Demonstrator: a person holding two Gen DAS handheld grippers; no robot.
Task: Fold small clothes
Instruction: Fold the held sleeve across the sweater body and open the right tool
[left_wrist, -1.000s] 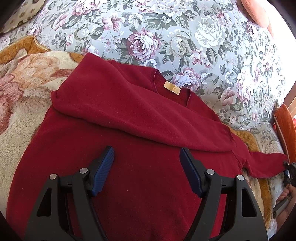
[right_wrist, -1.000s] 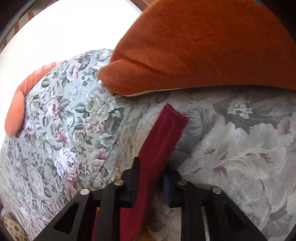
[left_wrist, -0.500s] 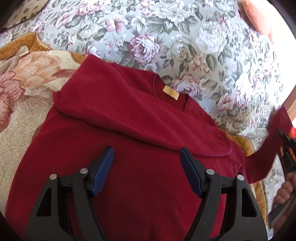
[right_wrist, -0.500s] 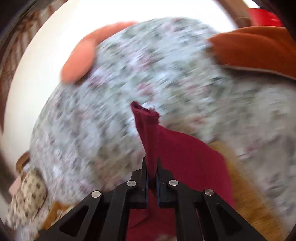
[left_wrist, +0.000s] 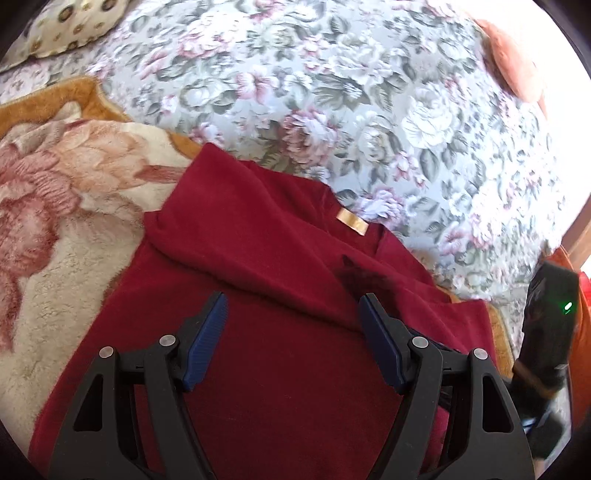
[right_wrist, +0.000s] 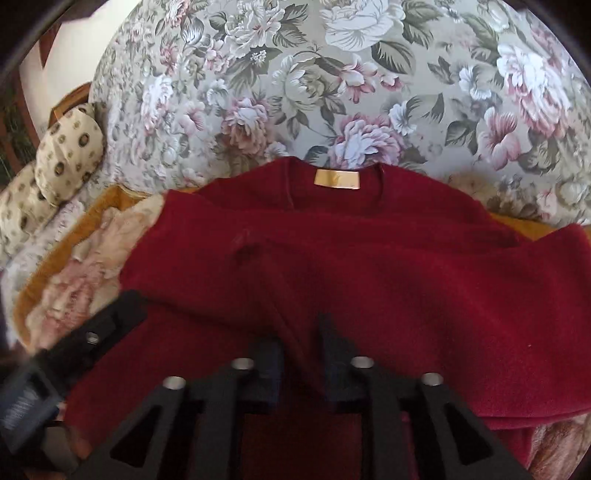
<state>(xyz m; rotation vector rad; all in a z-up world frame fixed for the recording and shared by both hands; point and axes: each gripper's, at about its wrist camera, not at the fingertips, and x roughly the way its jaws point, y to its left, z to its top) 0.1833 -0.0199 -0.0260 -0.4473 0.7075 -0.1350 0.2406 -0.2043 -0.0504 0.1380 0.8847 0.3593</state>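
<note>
A dark red sweater (left_wrist: 277, 369) lies flat on a plush blanket, its tan neck label (left_wrist: 352, 221) at the far side. One sleeve is folded across the chest. The other sleeve (right_wrist: 424, 288) now lies over it, cuff opening (right_wrist: 243, 254) toward the left. My left gripper (left_wrist: 291, 301) hovers open over the sweater's body with nothing between its blue pads. My right gripper (right_wrist: 301, 339) is just above the folded sleeve. Its jaws are opening, and a ridge of red fabric lies loose between them. Its black body (left_wrist: 550, 321) shows at the right of the left wrist view.
A floral bedcover (left_wrist: 369, 92) stretches beyond the sweater. The cream and orange plush blanket (left_wrist: 55, 240) lies under it and to the left. A spotted pillow (right_wrist: 62, 162) sits far left, and an orange cushion (left_wrist: 513, 62) far right.
My right gripper swept in from the far right, carrying the sleeve over the sweater's chest, rolled as it went, and its jaws have parted. The left gripper stayed put.
</note>
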